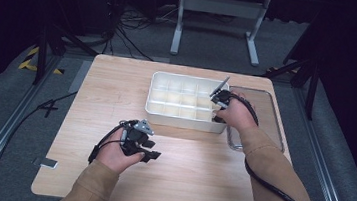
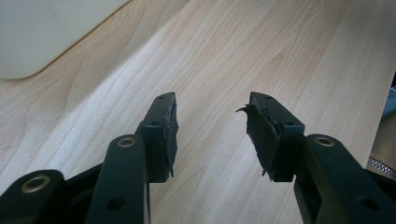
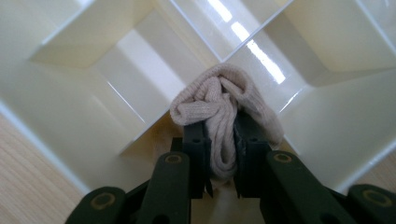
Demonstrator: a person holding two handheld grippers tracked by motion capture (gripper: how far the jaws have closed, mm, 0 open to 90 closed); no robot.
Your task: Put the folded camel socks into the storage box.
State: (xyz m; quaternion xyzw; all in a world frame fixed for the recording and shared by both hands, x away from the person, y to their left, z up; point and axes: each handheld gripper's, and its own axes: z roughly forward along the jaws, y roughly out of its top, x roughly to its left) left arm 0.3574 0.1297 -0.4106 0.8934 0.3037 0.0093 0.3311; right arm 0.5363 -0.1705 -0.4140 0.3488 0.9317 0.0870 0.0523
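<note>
We find the right gripper clamped on a rolled beige sock. In the right gripper view its two black jaws stand close together with the knitted fabric pinched between them, and the bundled end of the sock bulges out above the jaw tips. The sock sits over a dividing wall of the white compartment tray, where several partitions meet; we cannot tell which compartment it belongs to. In the high view the right gripper is at the tray's near right corner, held by the right hand, with its black cable trailing back along the tan sleeve.

We find the left gripper open. In the left gripper view its jaws stand well apart with nothing between them, and the dark pads lining their inner faces look worn and frayed at the edges. Bare wooden table lies beyond them, and a rounded pale corner of the tray shows at the upper left. In the high view the left gripper is held by the left hand low over the table, apart from the tray's near wall, with its grey plate on top.

The tray stands near the table's far edge, towards the middle. A clear flat lid with a metal rim lies just beside it on the right, partly under the right forearm.
</note>
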